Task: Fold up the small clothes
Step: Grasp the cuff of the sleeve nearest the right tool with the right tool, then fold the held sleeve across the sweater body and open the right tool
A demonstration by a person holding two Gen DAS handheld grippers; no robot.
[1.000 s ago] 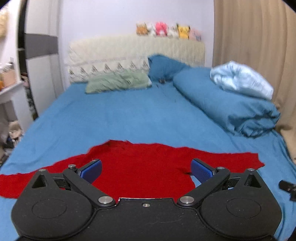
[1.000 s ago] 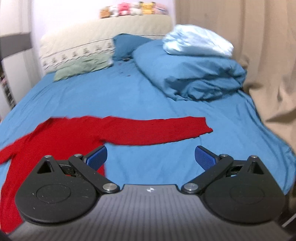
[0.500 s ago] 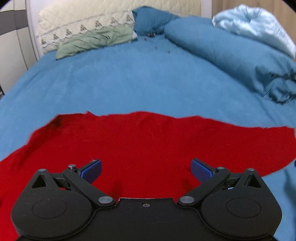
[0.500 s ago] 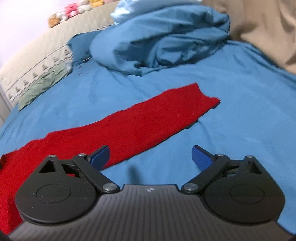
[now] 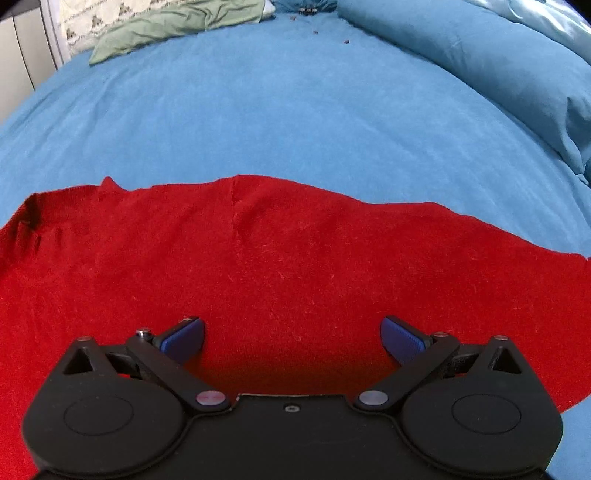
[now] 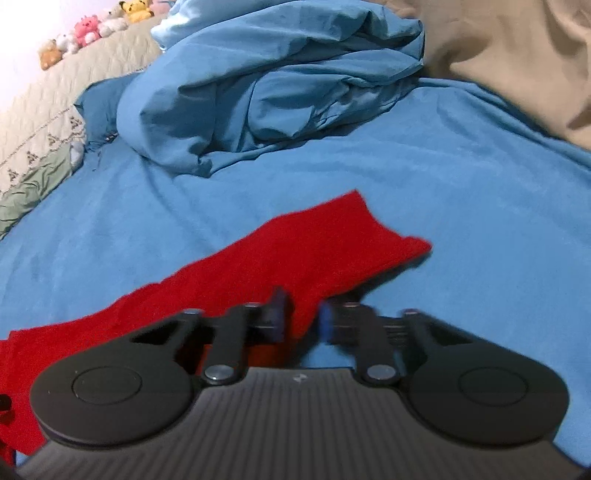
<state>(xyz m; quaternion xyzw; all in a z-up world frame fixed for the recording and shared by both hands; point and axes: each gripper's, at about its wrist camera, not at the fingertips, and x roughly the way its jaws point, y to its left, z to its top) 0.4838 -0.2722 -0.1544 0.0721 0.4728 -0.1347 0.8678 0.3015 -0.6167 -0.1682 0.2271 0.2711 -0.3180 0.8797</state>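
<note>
Red knit garment spread flat on the blue bedsheet, fuzzy surface, a faint seam line running down from its far edge, small folds and a raised corner off to the left of the fingers. Left gripper hangs low over the body of the garment, blue pads set wide apart, red cloth filling the space between and beyond them, nothing pinched. In the right wrist view one long red sleeve stretches from the lower left out ahead of the fingers, its cuff end lying flat on the sheet just past the tips and to their right. Right gripper is blurred; its jaws stand narrow, nearly together, with the near edge of the sleeve between them, so it appears pinched. Beyond the fingers: a heaped blue duvet, a green pillow, beige curtain to the right, plush toys along the headboard.
</note>
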